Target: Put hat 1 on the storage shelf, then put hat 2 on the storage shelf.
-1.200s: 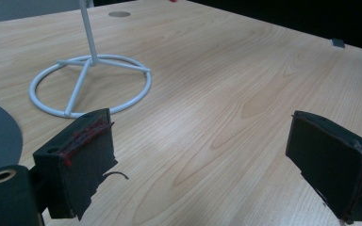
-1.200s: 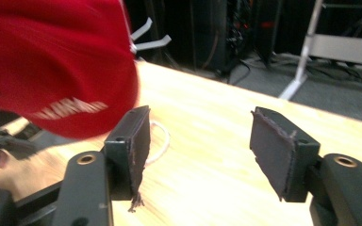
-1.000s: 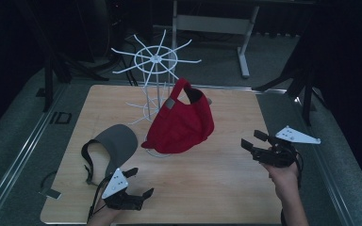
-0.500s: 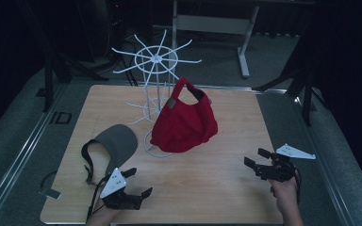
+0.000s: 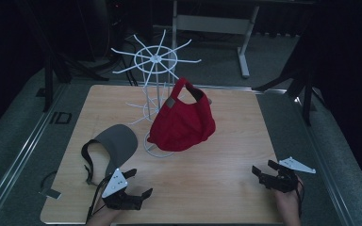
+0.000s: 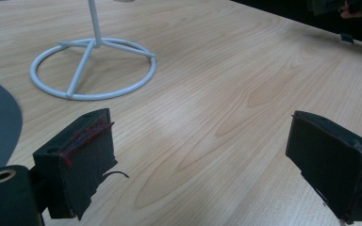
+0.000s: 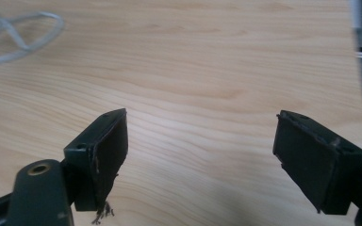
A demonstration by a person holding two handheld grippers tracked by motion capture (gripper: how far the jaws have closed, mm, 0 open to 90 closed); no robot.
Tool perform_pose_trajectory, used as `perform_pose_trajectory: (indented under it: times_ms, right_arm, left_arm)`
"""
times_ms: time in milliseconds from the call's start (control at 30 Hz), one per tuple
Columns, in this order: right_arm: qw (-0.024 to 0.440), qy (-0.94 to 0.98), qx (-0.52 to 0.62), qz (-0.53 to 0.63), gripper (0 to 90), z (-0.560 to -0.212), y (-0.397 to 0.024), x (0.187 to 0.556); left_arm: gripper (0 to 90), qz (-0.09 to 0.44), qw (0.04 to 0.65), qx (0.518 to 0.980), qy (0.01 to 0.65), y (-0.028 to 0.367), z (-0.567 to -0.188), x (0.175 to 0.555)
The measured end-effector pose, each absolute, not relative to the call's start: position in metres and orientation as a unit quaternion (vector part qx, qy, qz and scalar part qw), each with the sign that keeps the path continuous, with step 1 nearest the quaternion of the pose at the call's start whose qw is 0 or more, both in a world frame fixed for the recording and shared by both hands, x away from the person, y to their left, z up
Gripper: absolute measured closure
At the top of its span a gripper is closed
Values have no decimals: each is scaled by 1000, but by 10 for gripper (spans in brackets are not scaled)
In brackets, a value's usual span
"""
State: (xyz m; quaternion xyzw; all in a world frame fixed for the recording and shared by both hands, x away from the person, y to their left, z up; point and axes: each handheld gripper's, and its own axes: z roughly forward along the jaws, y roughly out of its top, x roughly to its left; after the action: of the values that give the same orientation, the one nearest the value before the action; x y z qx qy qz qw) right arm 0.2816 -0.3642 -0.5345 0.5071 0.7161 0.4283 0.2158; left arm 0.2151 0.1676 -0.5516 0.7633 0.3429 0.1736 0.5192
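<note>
The red cap (image 5: 183, 123) hangs on the white wire rack (image 5: 156, 70) at the middle of the bench (image 5: 217, 174), well ahead of both tools, the right tool off to its right and the left tool below its left side. A second ago the right tool (image 5: 265, 170) hovered higher and close beside the cap's right edge; now it sits lower, near the front right corner of the bench and well apart from the cap. Its jaws have just been opening and now stand spread wide, with only bare wood between them in the right gripper view (image 7: 200, 155). The left tool (image 5: 139, 186) has not shifted; it rests at the front left, jaws spread too, nothing between them (image 6: 200, 160).

The rack's ring base (image 6: 93, 70) lies ahead of the left tool, its post cut off by the top edge of that view. The cap covers the lower part of the rack, so how it catches on the wire is hard to make out. The room beyond the bench is dark.

The cap is bright red, soft and slumped, with a small grey patch near its top and its strap looped upward. A grey visor (image 5: 115, 143) with a black strap lies flat just ahead of the left tool.
</note>
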Motion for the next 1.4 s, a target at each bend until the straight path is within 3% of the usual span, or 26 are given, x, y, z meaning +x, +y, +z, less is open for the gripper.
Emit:
perform_pose_trajectory:
  times_ms: [467,833,1400]
  right_arm:
    - [297,687,529,399,184,-554,-371,274]
    - [287,687,539,394,184,-555,-371,274]
    - [285,685,535,404,184,-554,-372,272]
  left_arm:
    - [88,170,505,765,362,176,-548,217]
    - [103,164,497,770,365,196,-542,209]
    - [144,220,460,744,432,266,-539,196]
